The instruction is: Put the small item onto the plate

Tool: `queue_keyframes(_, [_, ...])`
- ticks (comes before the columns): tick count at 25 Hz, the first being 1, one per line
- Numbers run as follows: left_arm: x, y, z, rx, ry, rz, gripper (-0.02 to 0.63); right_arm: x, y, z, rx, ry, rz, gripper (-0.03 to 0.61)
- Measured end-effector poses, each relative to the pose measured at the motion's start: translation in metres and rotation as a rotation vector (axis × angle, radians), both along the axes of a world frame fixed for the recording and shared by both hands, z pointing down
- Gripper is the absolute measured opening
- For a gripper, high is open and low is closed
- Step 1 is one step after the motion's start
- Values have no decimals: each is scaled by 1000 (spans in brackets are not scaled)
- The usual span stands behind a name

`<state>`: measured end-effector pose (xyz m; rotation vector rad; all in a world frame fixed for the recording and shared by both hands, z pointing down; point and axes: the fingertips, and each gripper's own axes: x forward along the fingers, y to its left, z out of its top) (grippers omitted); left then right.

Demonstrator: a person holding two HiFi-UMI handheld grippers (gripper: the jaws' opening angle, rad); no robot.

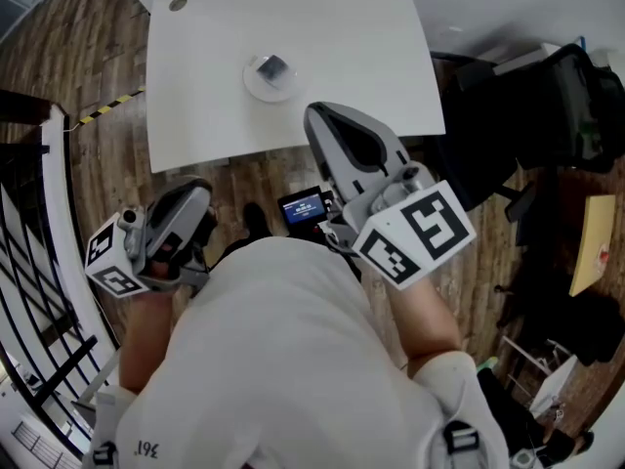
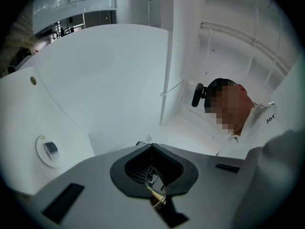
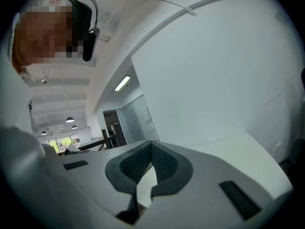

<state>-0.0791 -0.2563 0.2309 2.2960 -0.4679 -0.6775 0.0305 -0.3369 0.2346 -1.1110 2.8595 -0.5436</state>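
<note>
Item (image 1: 273, 67) lies on the plate (image 1: 252, 84), mid-table (image 1: 342, 37), ahead of both grippers. It looks squarish, with no long axis that I can tell. Right gripper (image 1: 318, 115): jaws closed, nothing between them. Its tip shows over the table's near edge, close to the plate but apart from it, so it is the nearer one. Left gripper (image 1: 197, 190): jaws closed, empty, back over the floor (image 1: 107, 135). Judgement: the placement looks done and no reach is needed.
</note>
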Motion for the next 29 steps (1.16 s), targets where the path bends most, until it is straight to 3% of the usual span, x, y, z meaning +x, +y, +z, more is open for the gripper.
queue_keyframes(29, [10,9,8,-3,-28,17,6,16,-4,0,39,64,63,0])
